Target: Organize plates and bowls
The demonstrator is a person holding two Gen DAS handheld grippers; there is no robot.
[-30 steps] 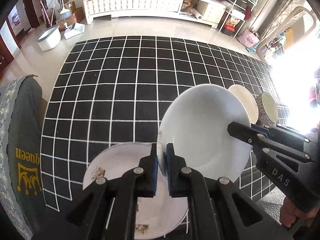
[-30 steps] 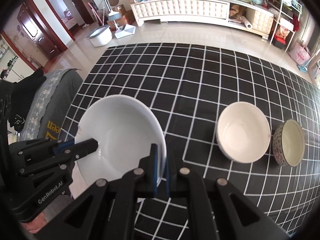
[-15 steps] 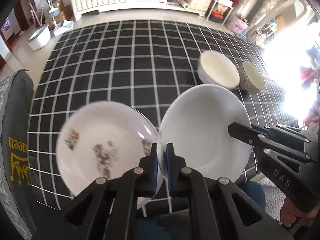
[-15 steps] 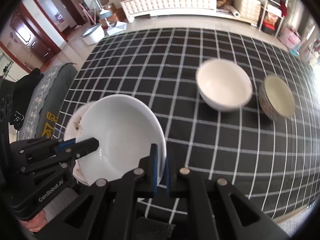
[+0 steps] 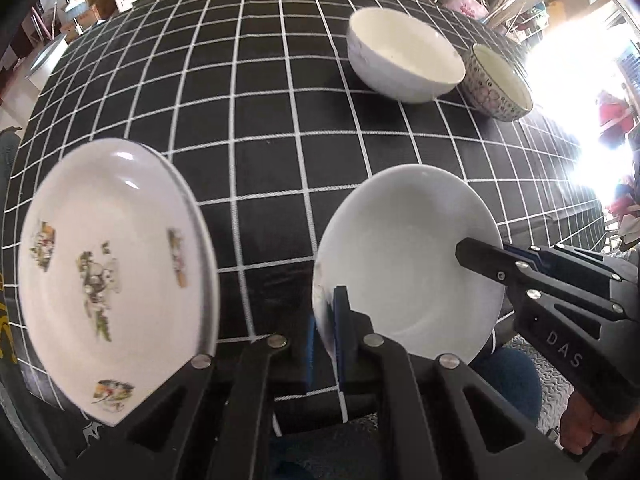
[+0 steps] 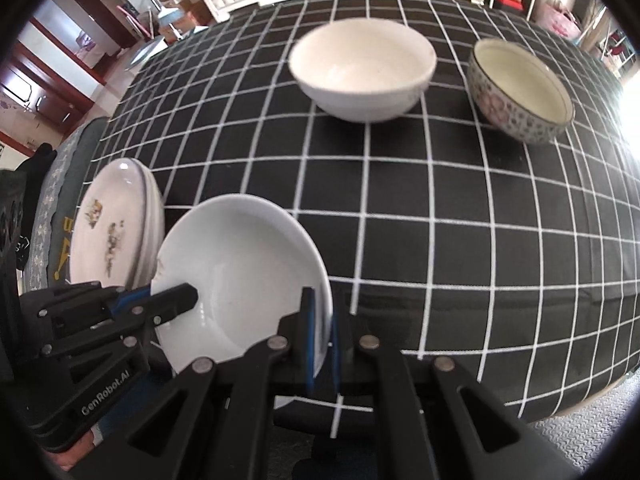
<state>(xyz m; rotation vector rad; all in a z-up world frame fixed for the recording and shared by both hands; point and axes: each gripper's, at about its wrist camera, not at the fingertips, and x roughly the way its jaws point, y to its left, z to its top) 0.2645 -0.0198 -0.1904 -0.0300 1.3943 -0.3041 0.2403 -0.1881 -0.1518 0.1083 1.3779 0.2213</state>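
Both tongs, left (image 5: 326, 320) and right (image 6: 320, 332), pinch opposite rims of the white plate (image 6: 240, 276), tilted, hollow facing up, beside the floral plate (image 5: 108, 276).

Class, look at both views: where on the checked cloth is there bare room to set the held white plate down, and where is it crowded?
Bare cloth lies between the held white plate and the two bowls, and behind the flowered plates. It is crowded at the far right, where the white bowl and patterned bowl sit close together, and at the near left by the flowered plates.
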